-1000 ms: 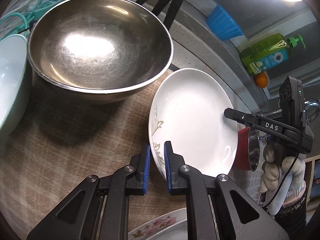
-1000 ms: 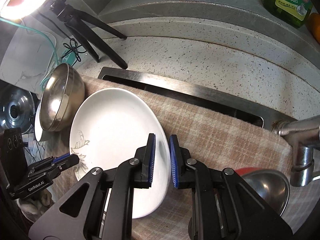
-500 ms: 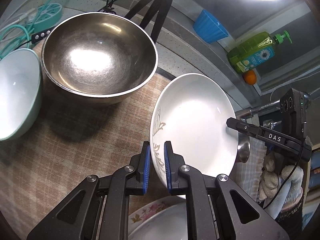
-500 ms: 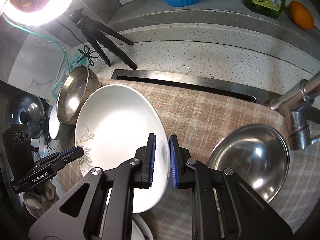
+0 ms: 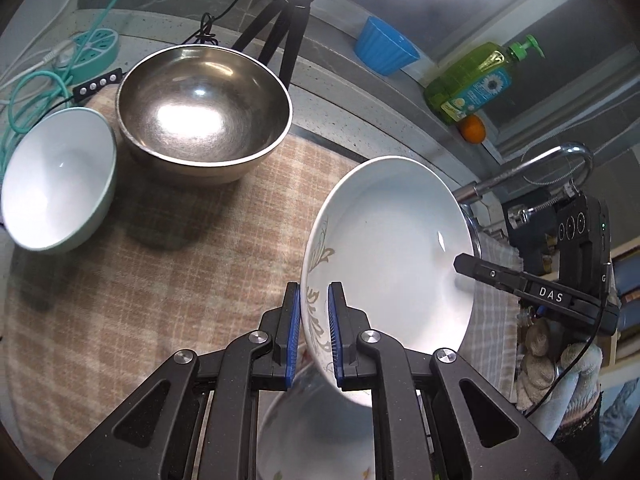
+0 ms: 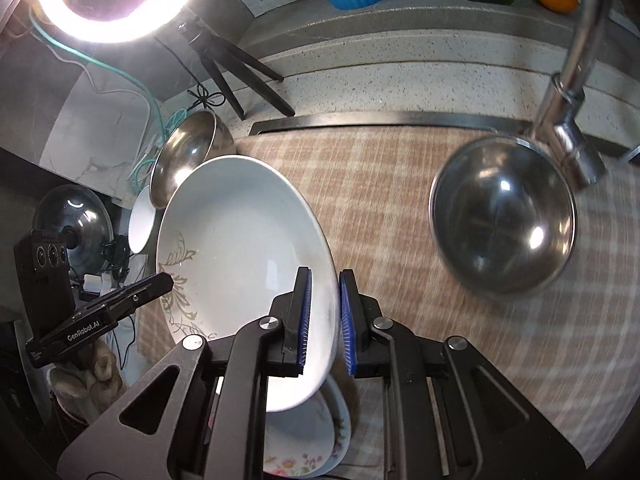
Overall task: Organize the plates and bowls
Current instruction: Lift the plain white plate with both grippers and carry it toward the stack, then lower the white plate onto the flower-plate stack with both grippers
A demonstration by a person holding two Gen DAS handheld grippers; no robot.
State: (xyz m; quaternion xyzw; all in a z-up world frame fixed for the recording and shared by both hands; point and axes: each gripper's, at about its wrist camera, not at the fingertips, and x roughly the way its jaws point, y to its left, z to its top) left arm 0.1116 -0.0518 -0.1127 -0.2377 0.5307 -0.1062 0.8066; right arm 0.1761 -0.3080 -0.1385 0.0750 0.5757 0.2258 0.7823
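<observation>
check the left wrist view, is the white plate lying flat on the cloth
No: the white plate is tilted up off the cloth, pinched at its rim by the left claw.

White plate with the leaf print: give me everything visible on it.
The white plate is a shallow, glossy dish, ceramic by the look, with a grey-gold leaf motif near one edge. It is held tilted above the checked cloth, with the left claw and right claw pinching opposite rims. A floral plate lies below it.
</observation>
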